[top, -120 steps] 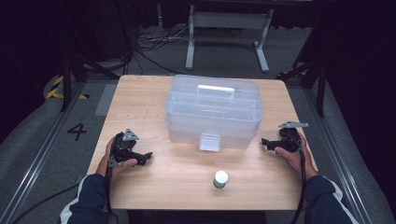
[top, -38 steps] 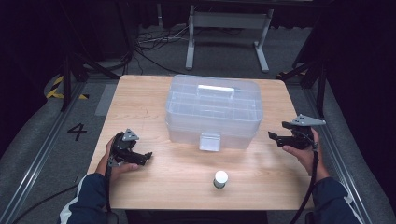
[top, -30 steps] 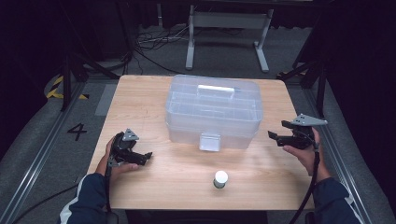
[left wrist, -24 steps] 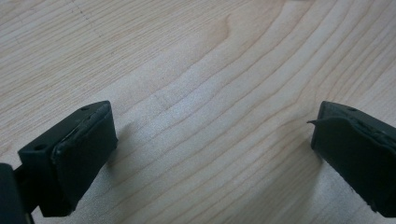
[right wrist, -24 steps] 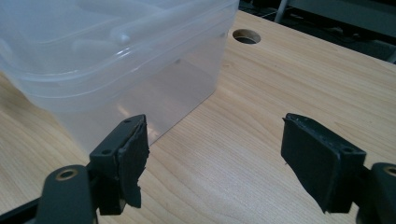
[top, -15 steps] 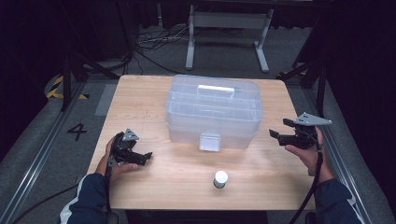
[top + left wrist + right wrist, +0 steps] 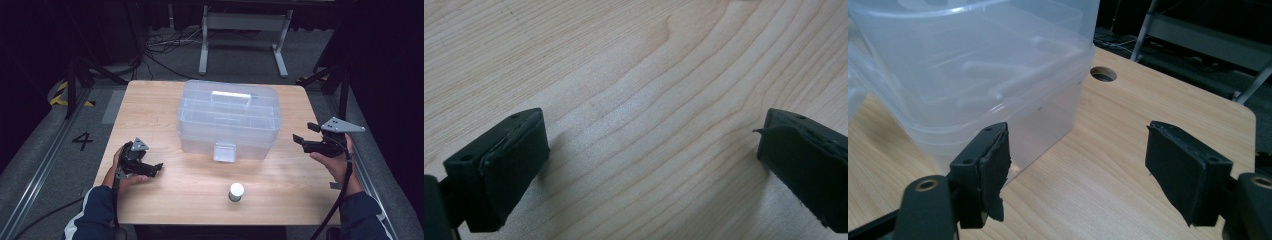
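A clear plastic storage box (image 7: 227, 120) with a lid handle and a front latch (image 7: 223, 151) stands in the middle of the wooden table (image 7: 190, 190). A small white-capped jar (image 7: 236, 191) stands in front of it. My left gripper (image 7: 156, 169) rests on the table at the front left, open, with bare wood between its jaws (image 7: 651, 165). My right gripper (image 7: 302, 132) hovers off the table to the right of the box, open and pointing at the box's right end (image 7: 973, 65). Its jaws (image 7: 1075, 170) have just been closing slightly with nothing between them.
A round hole (image 7: 1103, 74) is cut in the tabletop beyond the box's corner. Behind the table stand a grey metal frame (image 7: 242, 22) and loose cables (image 7: 165, 47) on the floor. A floor rail (image 7: 45, 165) runs along the left.
My right gripper has risen a little beside the box's right end. The left gripper, the box and the jar have stayed put.
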`<action>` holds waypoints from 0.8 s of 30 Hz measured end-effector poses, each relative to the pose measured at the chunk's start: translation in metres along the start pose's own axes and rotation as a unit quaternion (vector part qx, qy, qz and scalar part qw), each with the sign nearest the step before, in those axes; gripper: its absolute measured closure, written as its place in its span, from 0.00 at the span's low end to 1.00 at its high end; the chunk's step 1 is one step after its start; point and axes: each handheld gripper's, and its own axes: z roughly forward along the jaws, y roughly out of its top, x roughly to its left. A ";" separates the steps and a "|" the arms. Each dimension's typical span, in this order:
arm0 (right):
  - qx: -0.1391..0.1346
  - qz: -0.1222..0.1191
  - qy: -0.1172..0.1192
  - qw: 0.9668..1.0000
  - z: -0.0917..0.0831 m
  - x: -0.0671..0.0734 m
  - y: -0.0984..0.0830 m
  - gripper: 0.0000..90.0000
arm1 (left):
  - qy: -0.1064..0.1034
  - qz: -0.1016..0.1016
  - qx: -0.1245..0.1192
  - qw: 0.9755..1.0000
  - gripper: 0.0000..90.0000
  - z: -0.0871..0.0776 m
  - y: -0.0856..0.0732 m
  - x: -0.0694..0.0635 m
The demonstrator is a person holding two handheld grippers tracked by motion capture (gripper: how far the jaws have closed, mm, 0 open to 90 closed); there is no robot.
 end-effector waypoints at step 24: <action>-0.033 -0.025 0.015 0.999 0.000 0.005 0.040 0.32 | 0.001 -0.001 0.000 1.000 0.00 0.000 0.000 0.000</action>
